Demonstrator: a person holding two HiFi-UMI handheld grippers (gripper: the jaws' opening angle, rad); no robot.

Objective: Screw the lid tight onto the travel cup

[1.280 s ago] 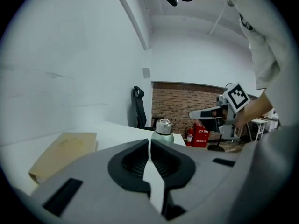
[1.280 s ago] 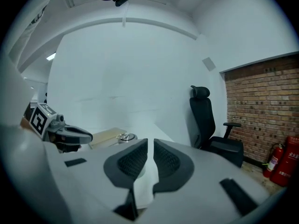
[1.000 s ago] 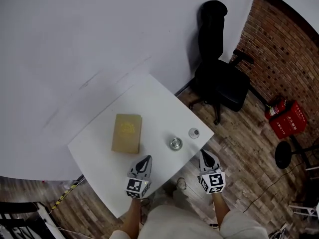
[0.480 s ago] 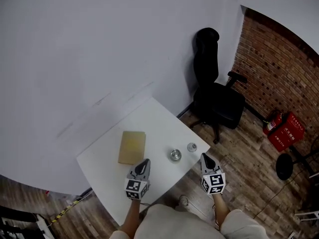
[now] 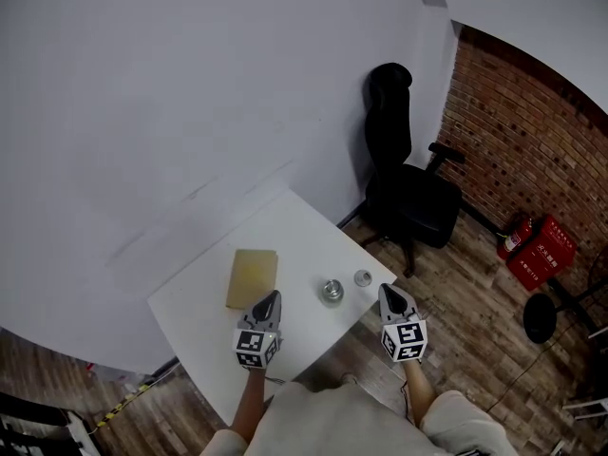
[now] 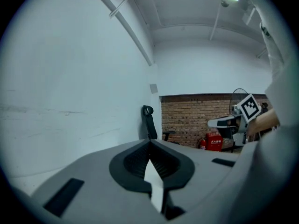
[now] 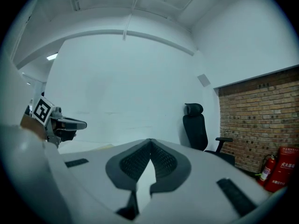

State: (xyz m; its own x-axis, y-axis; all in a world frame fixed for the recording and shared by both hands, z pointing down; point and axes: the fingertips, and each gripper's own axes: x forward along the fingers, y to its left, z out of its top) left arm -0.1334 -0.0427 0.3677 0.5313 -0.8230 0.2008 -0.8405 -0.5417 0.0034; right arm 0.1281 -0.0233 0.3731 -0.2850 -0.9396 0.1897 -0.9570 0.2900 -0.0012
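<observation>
In the head view a small metal travel cup [image 5: 332, 292] stands near the front right of the white table [image 5: 285, 226], with its round lid [image 5: 363, 277] lying apart just to its right. My left gripper [image 5: 268, 298] is shut and empty, hovering over the table's near edge, left of the cup. My right gripper [image 5: 389, 293] is shut and empty too, just off the table's right corner, beside the lid. In the left gripper view the jaws [image 6: 150, 142] meet at the tips; in the right gripper view the jaws [image 7: 150, 141] also meet. Neither gripper view shows the cup.
A tan flat box [image 5: 252, 277] lies on the table left of the cup. A black office chair [image 5: 408, 193] stands right of the table on the wood floor. Red fire extinguishers [image 5: 534, 251] sit by the brick wall. A white wall backs the table.
The head camera has pulled back and up, so the table looks smaller and further. Both grippers stay shut near the table's front, shifted slightly toward the cup and lid.
</observation>
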